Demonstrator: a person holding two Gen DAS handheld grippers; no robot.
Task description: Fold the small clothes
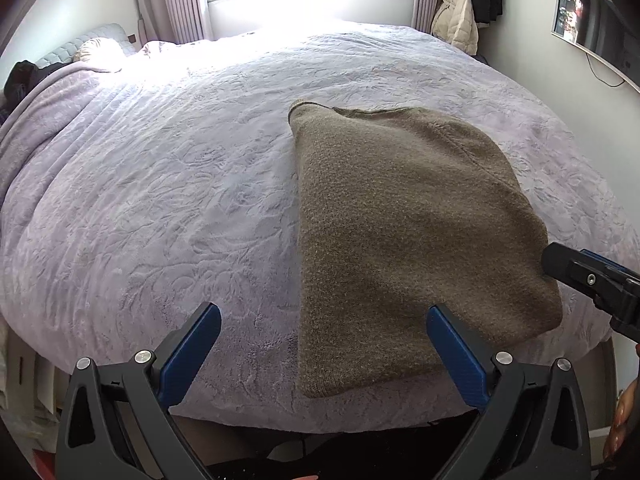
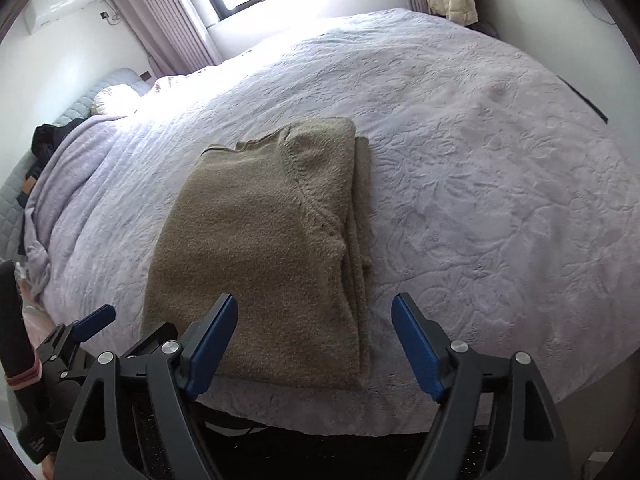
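Note:
An olive-brown knitted sweater (image 1: 400, 232) lies folded lengthwise on the bed near its front edge; it also shows in the right wrist view (image 2: 264, 248), with folded layers stacked along its right side. My left gripper (image 1: 324, 316) is open and empty, hovering over the sweater's near left corner. My right gripper (image 2: 316, 308) is open and empty, above the sweater's near right edge. The right gripper also shows at the right edge of the left wrist view (image 1: 592, 280); the left gripper shows at the lower left of the right wrist view (image 2: 92, 320).
A lilac textured bedspread (image 1: 160, 200) covers the bed. Pillows and dark clothes (image 1: 24, 76) lie at the far left. Coats (image 1: 460, 16) hang at the back right by the window. A monitor (image 1: 592, 28) hangs on the right wall.

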